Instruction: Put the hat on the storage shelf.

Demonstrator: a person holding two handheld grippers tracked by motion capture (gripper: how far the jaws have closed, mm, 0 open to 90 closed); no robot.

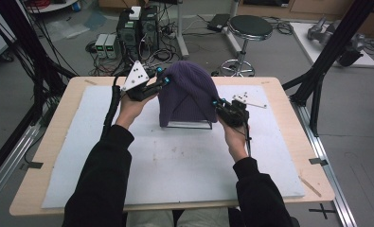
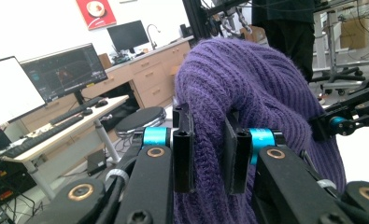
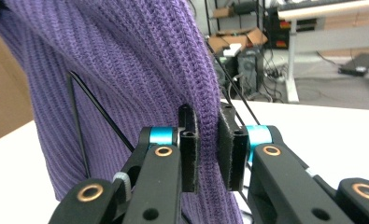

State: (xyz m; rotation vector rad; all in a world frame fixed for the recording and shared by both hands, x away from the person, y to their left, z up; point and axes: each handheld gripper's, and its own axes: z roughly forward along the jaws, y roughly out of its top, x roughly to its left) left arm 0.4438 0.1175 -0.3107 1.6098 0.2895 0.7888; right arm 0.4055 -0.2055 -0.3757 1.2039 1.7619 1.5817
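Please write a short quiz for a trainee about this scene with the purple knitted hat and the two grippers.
1. True or false: both grippers pinch the purple knitted hat.
2. What does the hat sit over? A) a glass bowl B) a black wire stand C) a cardboard box
3. Which gripper holds the hat lower down in the high view?

Key
1. True: the left gripper and the right gripper each have knit pressed between their pads.
2. B.
3. The right gripper; the left one grips near the top, above the white mat.

round stool (image 1: 250, 27), computer towers (image 1: 138, 29), monitors (image 2: 65, 72)
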